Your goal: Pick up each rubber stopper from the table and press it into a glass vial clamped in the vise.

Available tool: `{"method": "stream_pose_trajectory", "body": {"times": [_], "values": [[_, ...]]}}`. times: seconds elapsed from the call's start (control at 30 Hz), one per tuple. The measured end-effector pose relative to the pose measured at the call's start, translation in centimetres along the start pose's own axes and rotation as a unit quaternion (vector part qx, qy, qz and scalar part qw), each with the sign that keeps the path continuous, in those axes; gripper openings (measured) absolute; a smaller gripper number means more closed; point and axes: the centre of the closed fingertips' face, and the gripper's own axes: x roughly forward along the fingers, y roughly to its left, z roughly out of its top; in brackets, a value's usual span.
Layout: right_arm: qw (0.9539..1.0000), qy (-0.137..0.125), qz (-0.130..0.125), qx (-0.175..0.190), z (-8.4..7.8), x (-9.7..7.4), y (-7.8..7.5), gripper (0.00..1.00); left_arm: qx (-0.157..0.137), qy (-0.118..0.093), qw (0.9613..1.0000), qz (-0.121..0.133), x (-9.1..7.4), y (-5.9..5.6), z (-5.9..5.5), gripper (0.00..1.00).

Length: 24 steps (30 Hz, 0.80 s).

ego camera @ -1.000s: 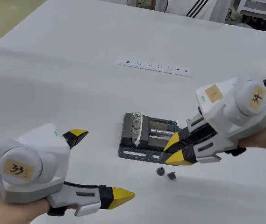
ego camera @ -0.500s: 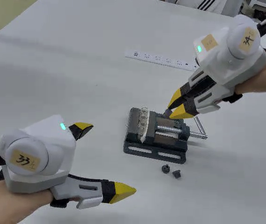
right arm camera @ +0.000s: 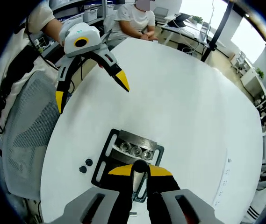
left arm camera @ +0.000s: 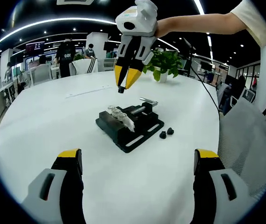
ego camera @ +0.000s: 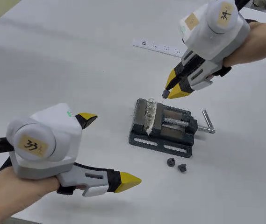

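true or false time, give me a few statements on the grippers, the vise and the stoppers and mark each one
1. The right gripper grips a rubber stopper between its fingers, above the vise. True.
2. The left gripper is shut on a stopper. False: its fingers are spread wide and hold nothing.
3. Two stoppers lie on the table beside the vise. True.
4. The vise is empty. False: three glass vials are clamped in it.
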Motion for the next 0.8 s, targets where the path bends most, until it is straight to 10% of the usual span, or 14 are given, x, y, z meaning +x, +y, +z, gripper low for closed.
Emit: {"method": "stream_pose_trajectory", "body": {"times": [0.8], "values": [[0.9985, 0.032, 0.040, -0.019, -0.3, 3.2, -1.2, 0.05, -0.013, 0.002, 0.9999, 0.000, 0.2, 0.6, -0.7, 0.99]]}}
